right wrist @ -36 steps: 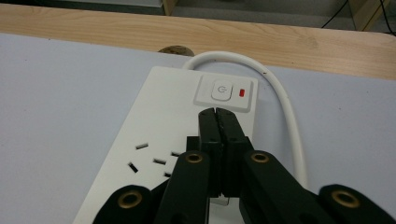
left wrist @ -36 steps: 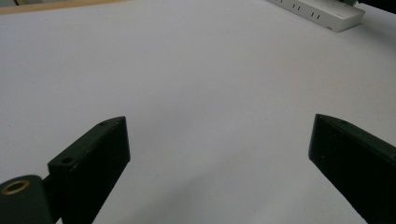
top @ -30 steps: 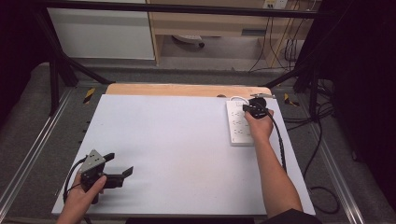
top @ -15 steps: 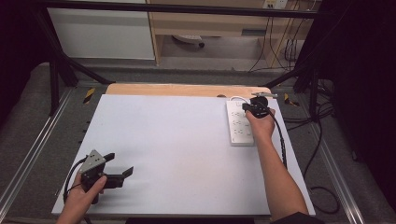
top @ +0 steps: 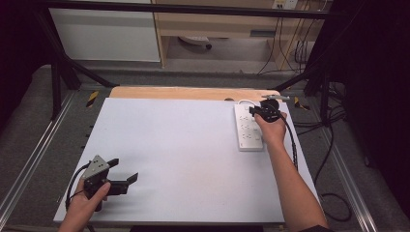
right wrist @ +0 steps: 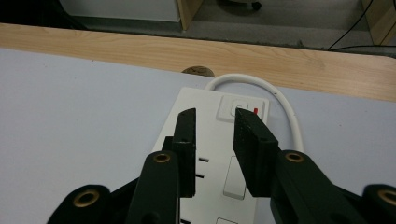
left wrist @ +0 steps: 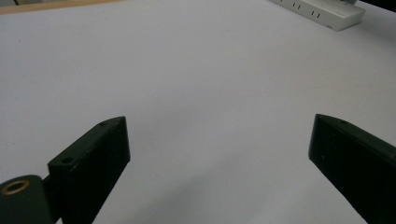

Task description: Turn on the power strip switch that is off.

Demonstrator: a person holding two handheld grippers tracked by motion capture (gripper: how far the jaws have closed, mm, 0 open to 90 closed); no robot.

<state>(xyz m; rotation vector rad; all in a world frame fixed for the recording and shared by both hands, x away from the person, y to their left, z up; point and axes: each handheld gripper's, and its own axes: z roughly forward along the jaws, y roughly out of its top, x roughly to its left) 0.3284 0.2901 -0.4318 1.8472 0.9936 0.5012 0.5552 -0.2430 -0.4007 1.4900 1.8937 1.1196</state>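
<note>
right hand-held gripper (right wrist: 215, 140) | jaws just opening, empty | above power strip (right wrist: 224, 154)

This looks like a lab or recording workspace rather than a home. A white work table (top: 183, 145) with a bare wooden strip (top: 193, 93) along its far edge stands inside a frame of black metal struts (top: 58, 63), and aluminium rails (top: 29, 164) run along its left and right edges over grey floor matting. Yellow-and-black hazard tape (top: 92, 98) marks the frame near both far corners of the table. Beyond the far edge stand a plain white cabinet (top: 106, 34) and a light wooden shelf unit (top: 217, 24), with loose black cables (top: 290, 48) hanging behind and trailing over the floor on the right. A white power strip (top: 246, 128) lies near the table's far right corner.
</note>
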